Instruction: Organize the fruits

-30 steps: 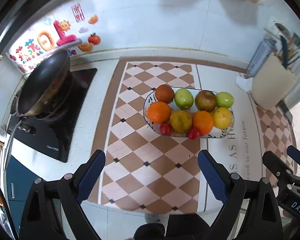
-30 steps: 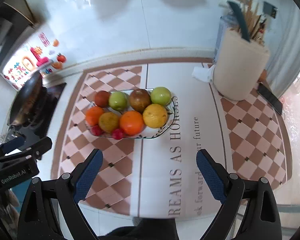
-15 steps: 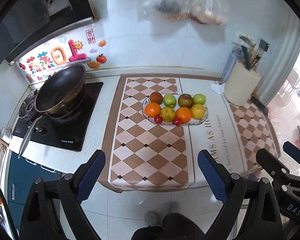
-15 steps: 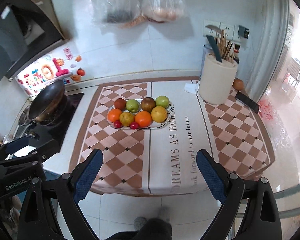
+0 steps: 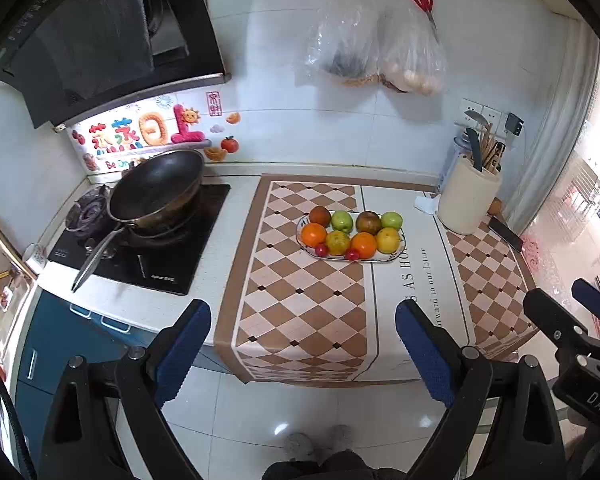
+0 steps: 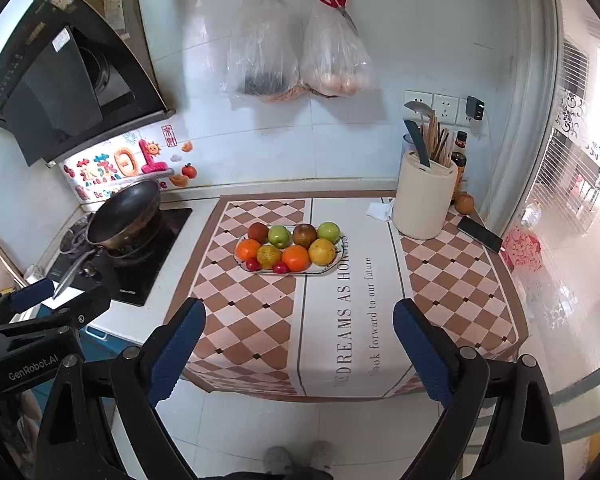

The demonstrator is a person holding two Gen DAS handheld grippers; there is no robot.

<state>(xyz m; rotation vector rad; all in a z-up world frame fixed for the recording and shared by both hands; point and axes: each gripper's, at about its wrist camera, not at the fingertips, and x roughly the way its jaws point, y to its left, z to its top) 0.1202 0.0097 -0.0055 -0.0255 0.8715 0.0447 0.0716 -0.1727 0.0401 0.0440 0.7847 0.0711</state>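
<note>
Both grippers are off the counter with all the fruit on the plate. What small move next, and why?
Probably none beyond lowering the tools. The plate holds the fruit in neat rows, no fruit lies loose on the mat, and the left gripper and right gripper are both open, empty and away from the counter.

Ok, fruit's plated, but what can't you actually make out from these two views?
- Plastic bags: contents blurred by film, both views.
- Plate: its middle hidden under fruit.
- Bottle: hidden behind utensil holder in left view.
- Back-row brown fruit: type too small to tell.
</note>
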